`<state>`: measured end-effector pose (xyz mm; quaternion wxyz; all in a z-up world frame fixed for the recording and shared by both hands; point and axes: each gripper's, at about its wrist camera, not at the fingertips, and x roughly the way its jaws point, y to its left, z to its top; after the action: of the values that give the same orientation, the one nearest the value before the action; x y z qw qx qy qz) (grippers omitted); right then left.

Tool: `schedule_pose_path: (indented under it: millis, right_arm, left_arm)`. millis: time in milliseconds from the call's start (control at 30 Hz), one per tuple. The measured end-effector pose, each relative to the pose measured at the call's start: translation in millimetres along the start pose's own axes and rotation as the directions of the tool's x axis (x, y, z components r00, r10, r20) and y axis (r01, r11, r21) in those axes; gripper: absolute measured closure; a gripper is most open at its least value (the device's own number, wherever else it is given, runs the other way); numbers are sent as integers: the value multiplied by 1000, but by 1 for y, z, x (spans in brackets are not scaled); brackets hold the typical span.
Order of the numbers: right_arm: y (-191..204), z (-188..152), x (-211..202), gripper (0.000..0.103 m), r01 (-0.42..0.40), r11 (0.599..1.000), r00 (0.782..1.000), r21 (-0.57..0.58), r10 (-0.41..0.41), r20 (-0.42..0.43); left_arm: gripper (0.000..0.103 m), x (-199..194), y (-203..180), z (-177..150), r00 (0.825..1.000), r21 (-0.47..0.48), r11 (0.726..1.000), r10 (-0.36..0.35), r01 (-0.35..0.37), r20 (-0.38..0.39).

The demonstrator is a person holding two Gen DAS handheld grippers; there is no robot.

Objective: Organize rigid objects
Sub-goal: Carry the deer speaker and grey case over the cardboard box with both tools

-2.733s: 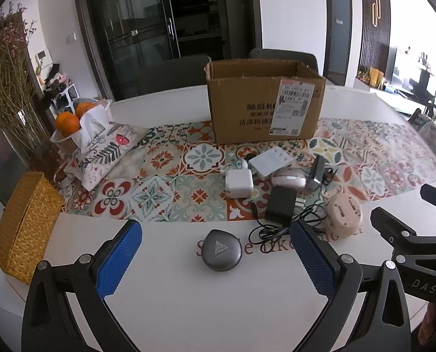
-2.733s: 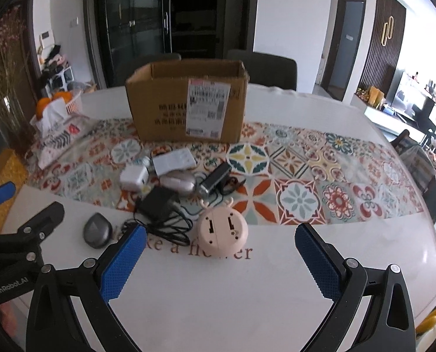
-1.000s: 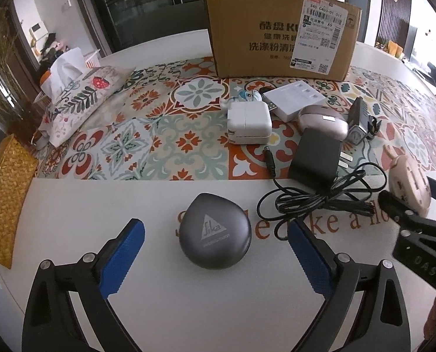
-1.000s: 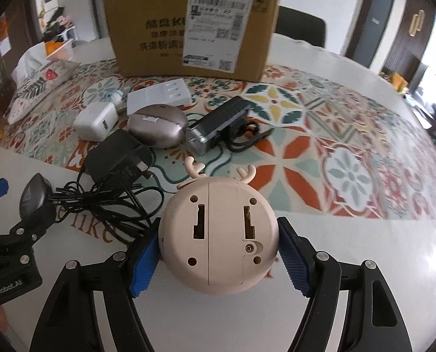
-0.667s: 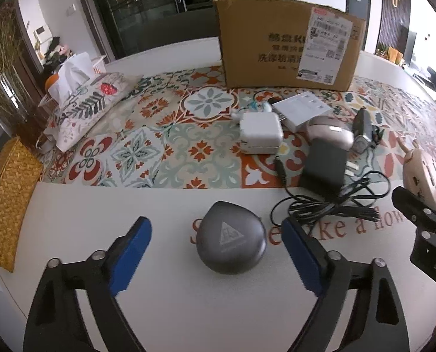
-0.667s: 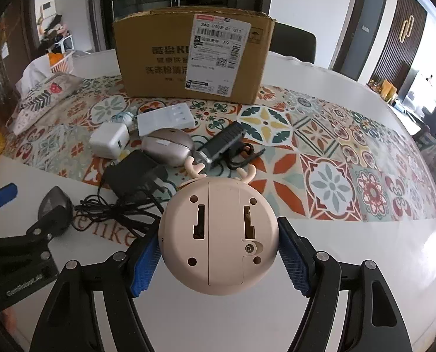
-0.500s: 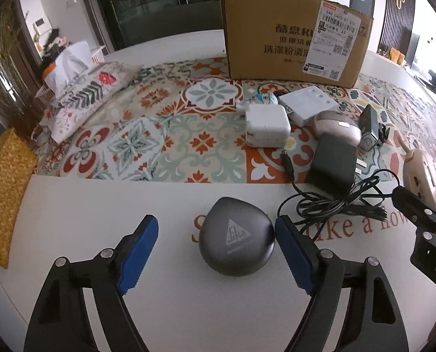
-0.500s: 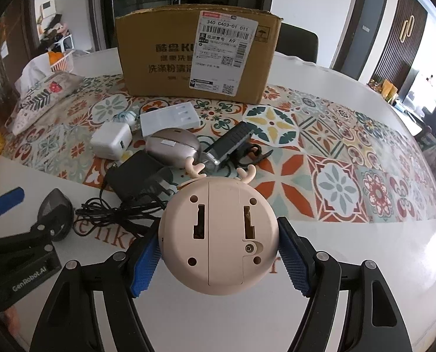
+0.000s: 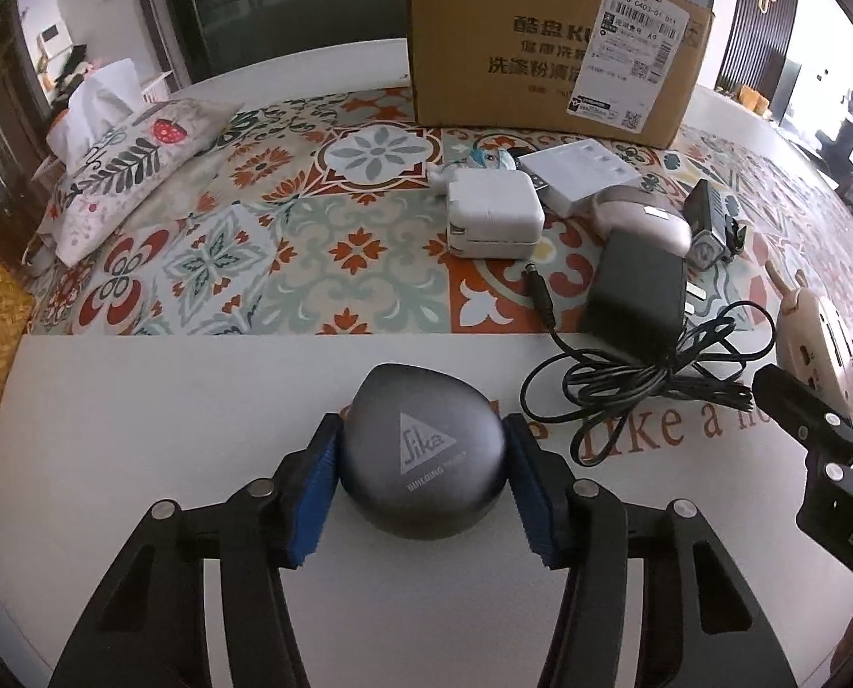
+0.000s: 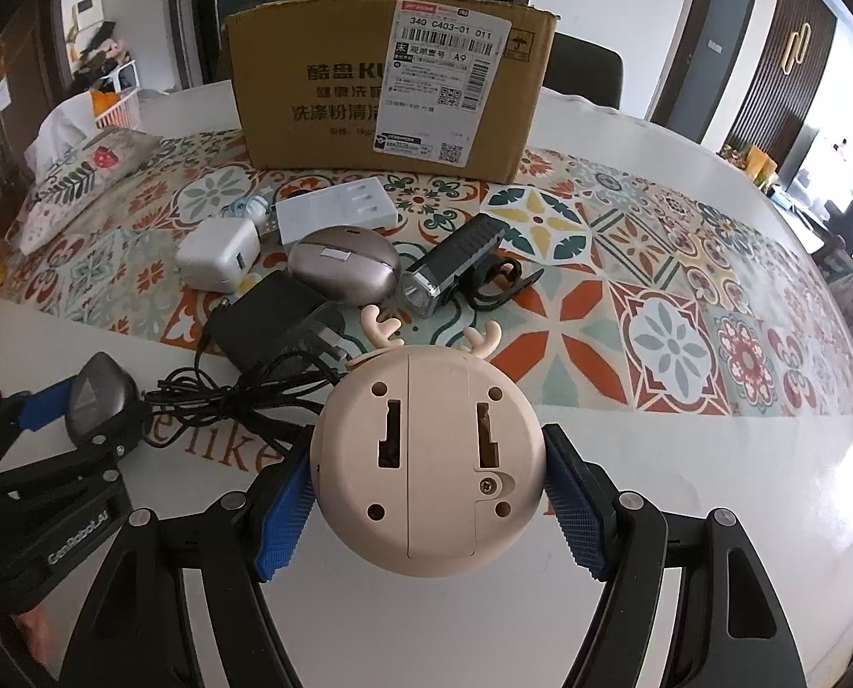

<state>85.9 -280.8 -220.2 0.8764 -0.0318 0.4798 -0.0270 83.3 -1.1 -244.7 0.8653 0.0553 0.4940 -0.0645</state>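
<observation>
Two grippers, both loaded or nearly. Left gripper (image 9: 421, 479) is closing its jaws on the grey case (image 9: 423, 450); the blue pads (image 9: 315, 484) sit against both flanks, and the case rests on the bare worktop (image 9: 140, 401) at 6 o'clock in the left wrist view. Right gripper (image 10: 426, 501) is clamped on the beige deer gadget (image 10: 426, 458) at mid-width, back face to the camera; it looks lifted off the worktop, though that is hard to confirm.

Risks, as judgement:
- The grey case is rounded and smooth, so pads closing on curved flanks could squeeze it out forward or let it roll in the grip on lift.
- The black cable (image 9: 644, 384) coils at 2 o'clock of the case, just beside it. A lift sweeping right could snag a loop and drag the black adapter (image 9: 638, 292).
- The two grippers are near each other; the right one shows at 3 o'clock in the left view. Moving both toward the cardboard box (image 9: 552, 46) at 12 o'clock could cross their paths.
- The deer gadget is round too, with antlers (image 10: 380, 327) that could catch the box rim.
</observation>
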Motion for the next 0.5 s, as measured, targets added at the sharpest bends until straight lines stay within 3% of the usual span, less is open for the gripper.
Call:
schedule_pose_path:
  millis: [500]
  right_arm:
    - [-4,14,-28,29,-20,999,998,28,18,61]
  left_arm:
    - [48,-49,7,25,995,0,999,-41,41,96]
